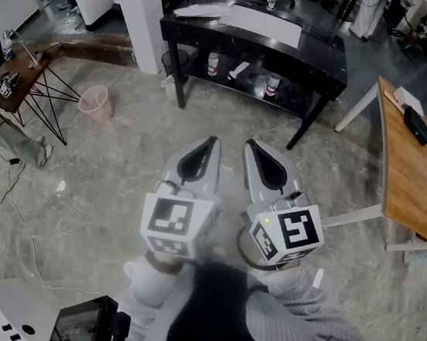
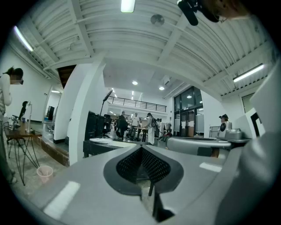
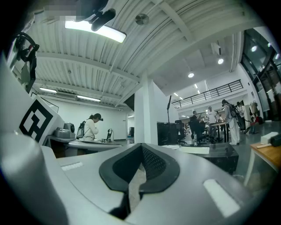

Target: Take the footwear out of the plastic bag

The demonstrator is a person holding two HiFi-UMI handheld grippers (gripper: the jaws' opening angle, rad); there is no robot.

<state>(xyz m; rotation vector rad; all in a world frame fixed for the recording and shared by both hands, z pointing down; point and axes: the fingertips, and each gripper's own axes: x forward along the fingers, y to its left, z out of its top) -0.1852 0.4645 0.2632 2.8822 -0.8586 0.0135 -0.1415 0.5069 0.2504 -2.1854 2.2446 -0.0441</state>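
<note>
Both grippers are held side by side in front of the person, above a grey floor. My left gripper [image 1: 208, 144] is shut with nothing between its jaws, and its own view shows the dark pads [image 2: 141, 163] closed together. My right gripper [image 1: 252, 147] is shut too and holds nothing; its pads [image 3: 141, 163] meet in the right gripper view. No plastic bag and no footwear show in any view. Both grippers point level across the room, toward the black table [image 1: 259, 39].
A black table with a lower shelf stands ahead. A wooden table [image 1: 409, 171] is at the right, a small wooden table on wire legs [image 1: 25, 73] at the far left with a person beside it. A pink bin [image 1: 95, 103] sits on the floor. People stand far off [image 2: 131, 125].
</note>
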